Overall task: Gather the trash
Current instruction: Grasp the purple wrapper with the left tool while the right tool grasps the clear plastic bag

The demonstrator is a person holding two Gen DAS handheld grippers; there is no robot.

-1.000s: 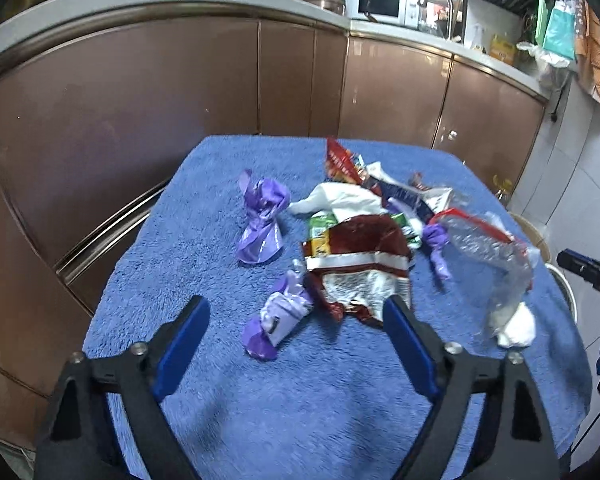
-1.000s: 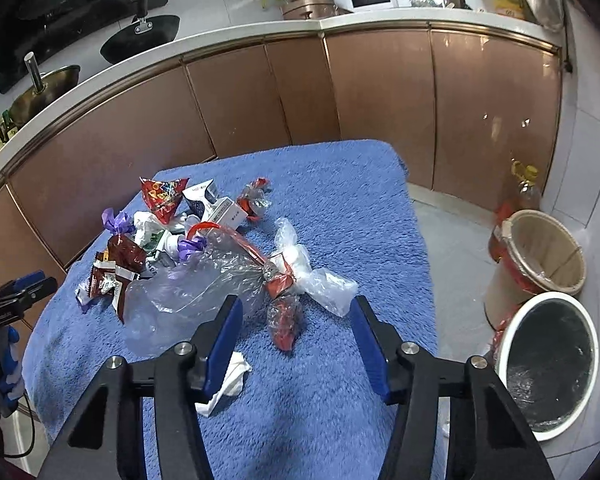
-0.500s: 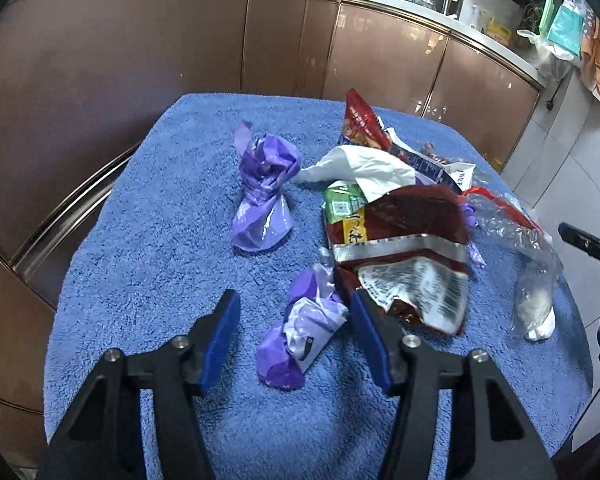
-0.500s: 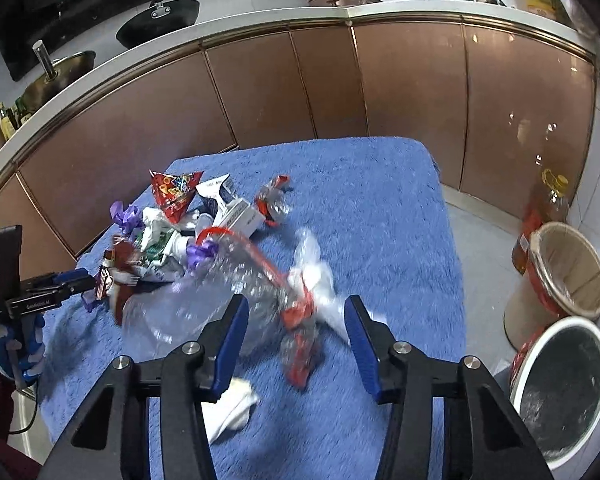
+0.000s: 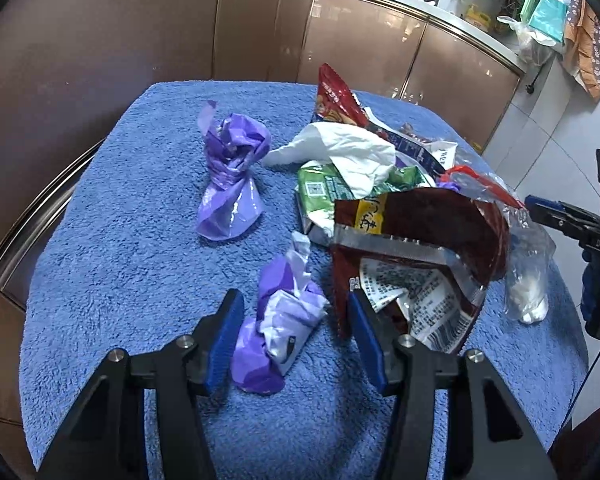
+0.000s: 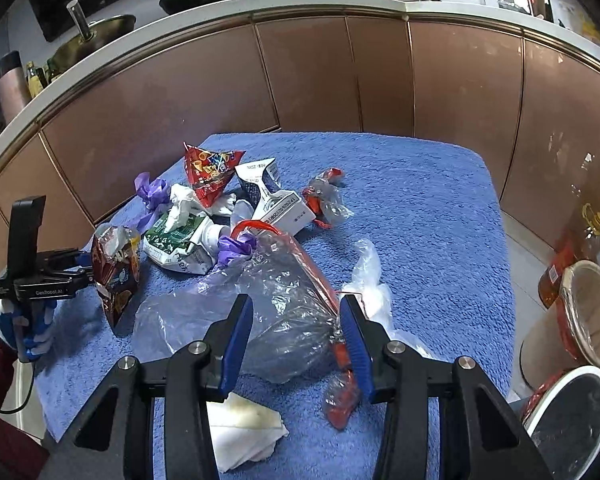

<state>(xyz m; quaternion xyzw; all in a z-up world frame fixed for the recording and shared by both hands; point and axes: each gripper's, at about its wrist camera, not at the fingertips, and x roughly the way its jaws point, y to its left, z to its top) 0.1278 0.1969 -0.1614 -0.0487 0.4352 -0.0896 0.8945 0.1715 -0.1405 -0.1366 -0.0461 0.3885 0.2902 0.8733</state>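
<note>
Left gripper [image 5: 292,332] is open, jaws straddling the purple wad [image 5: 278,332] on the surface [image 5: 112,280]; its long axis runs toward 1 o'clock. Right gripper [image 6: 296,332], also open, brackets the clear bag [image 6: 268,312].

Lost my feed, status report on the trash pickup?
Left claw open, straddling purple wrapper. Right claw open around clear bag. Brown snack bag crowds left claw's right finger.
</note>
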